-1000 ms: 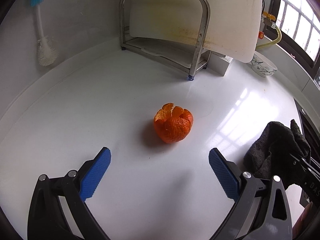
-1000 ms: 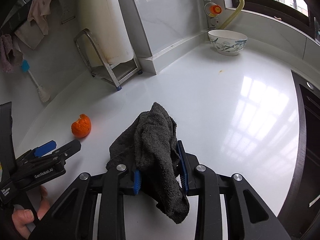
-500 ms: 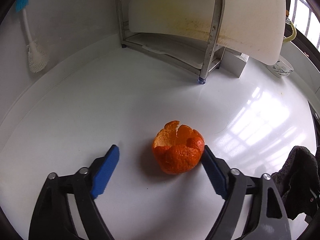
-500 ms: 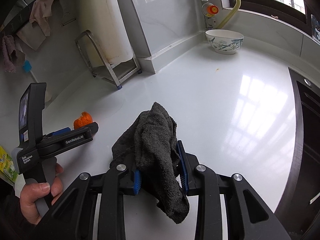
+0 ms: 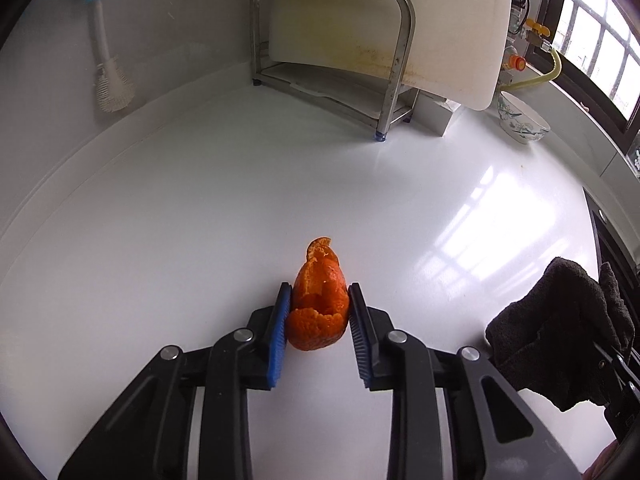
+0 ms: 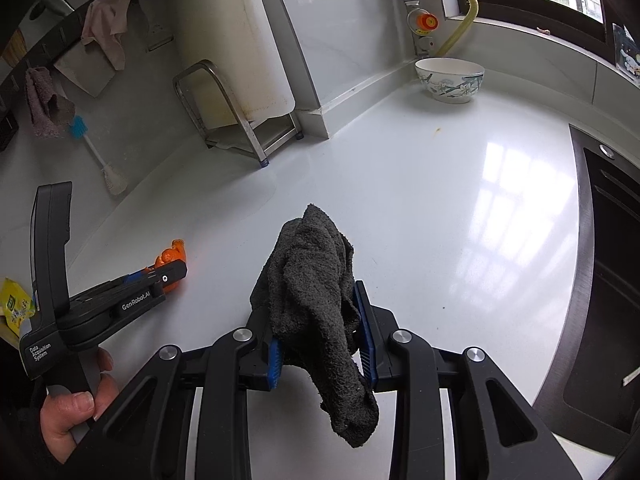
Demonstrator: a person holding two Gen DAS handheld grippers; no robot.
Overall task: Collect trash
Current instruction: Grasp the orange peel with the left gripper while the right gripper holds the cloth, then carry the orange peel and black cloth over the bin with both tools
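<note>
The left hand-held gripper (image 5: 318, 320) has just been closing and now pinches the orange peel (image 5: 319, 307) between its blue pads, right above the white bench (image 5: 200, 220); the right hand-held gripper (image 6: 320, 334) squeezes a dark cloth (image 6: 316, 300). To do this well, I think it should hold gently; the soft peel squashes easily, so lift it slowly and straight.

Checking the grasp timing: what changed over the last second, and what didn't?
The left gripper moved in on the orange peel and its jaws have just been closing; the blue pads now press it on both sides, squeezing it narrow. The right gripper stayed shut on the dark cloth. Bowl and metal rack are unmoved.
</note>
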